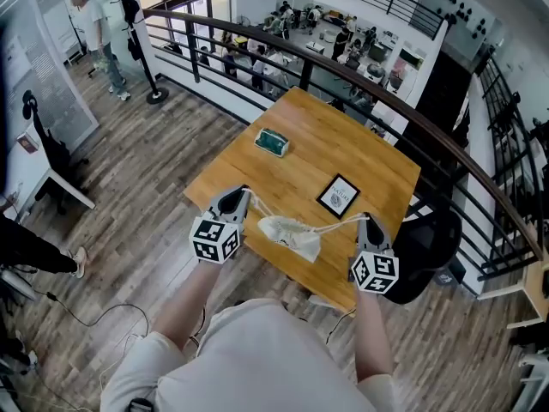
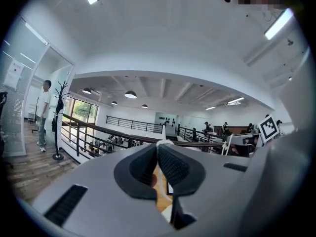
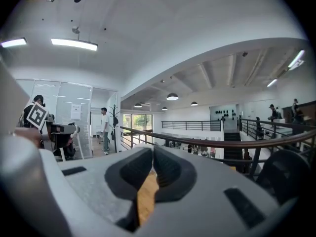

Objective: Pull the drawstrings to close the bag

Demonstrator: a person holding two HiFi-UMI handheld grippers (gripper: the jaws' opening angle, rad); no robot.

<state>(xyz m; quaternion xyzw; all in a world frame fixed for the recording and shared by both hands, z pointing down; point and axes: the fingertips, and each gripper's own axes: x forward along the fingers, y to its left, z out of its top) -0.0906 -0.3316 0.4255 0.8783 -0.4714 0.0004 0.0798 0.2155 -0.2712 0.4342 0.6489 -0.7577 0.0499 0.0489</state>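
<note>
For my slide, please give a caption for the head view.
Left gripper and right gripper each pinch a drawstring of a white bag at a wooden table.

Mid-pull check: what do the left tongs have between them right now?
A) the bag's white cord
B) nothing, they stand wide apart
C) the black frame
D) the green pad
A: in the left gripper view the left tongs are closed on the white cord, and the head view shows it running back to the bag.

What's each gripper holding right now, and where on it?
The left gripper pinches the left drawstring near its end; the right gripper likewise the right drawstring. The bag itself isn't gripped.
</note>
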